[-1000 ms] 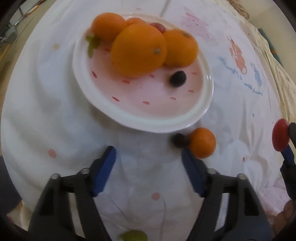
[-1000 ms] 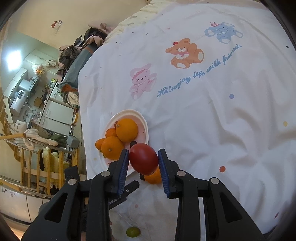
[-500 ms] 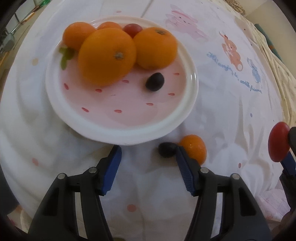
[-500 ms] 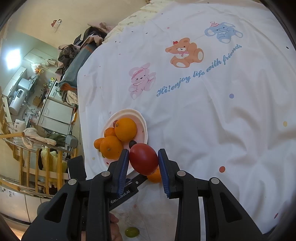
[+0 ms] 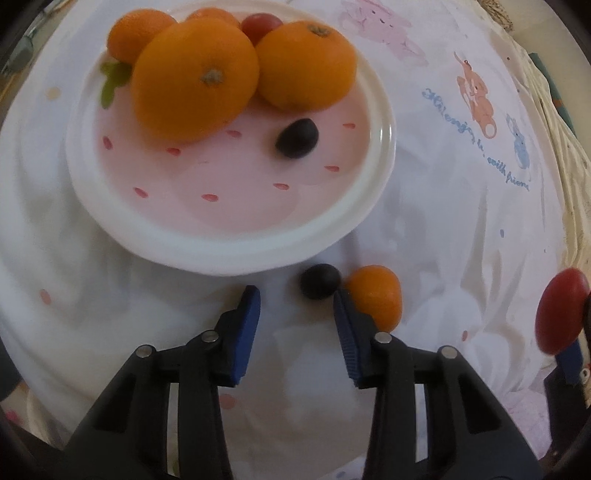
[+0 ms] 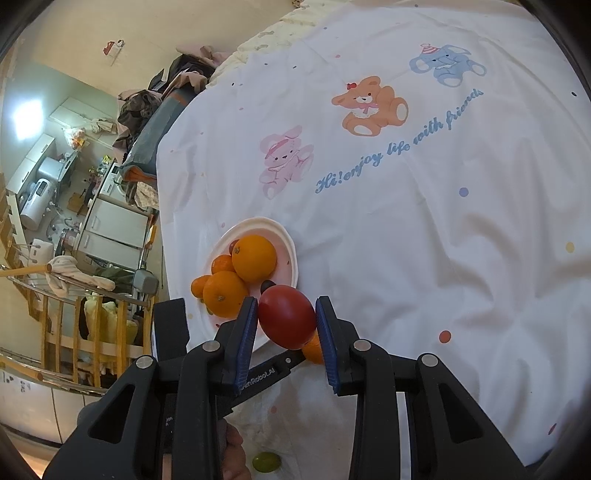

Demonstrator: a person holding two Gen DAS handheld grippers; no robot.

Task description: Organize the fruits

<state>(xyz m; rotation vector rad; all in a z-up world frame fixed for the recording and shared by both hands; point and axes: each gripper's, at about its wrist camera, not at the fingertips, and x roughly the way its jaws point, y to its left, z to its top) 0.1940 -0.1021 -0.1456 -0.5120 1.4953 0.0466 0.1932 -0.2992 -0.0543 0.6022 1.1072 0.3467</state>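
A white plate (image 5: 229, 251) with a pink centre holds several oranges (image 5: 195, 77), a red grape tomato (image 5: 260, 24) and a dark grape (image 5: 297, 139). On the sheet just in front of the plate lie a second dark grape (image 5: 319, 281) and a small orange (image 5: 376, 297). My left gripper (image 5: 295, 301) is open and empty, low over the sheet, with the dark grape just ahead of its right finger. My right gripper (image 6: 286, 319) is shut on a red tomato (image 6: 287, 316), held above the plate's near edge (image 6: 293, 258); the tomato also shows in the left wrist view (image 5: 561, 312).
The white cartoon-print sheet (image 6: 406, 221) covers the bed. A green grape (image 6: 266, 461) lies on the sheet near the bed's edge. Left of the bed there are a wooden railing (image 6: 55, 332) and room clutter below.
My left gripper has moved forward and right toward the dark grape and small orange, its jaws narrowing a little. The right gripper has kept still with the tomato.
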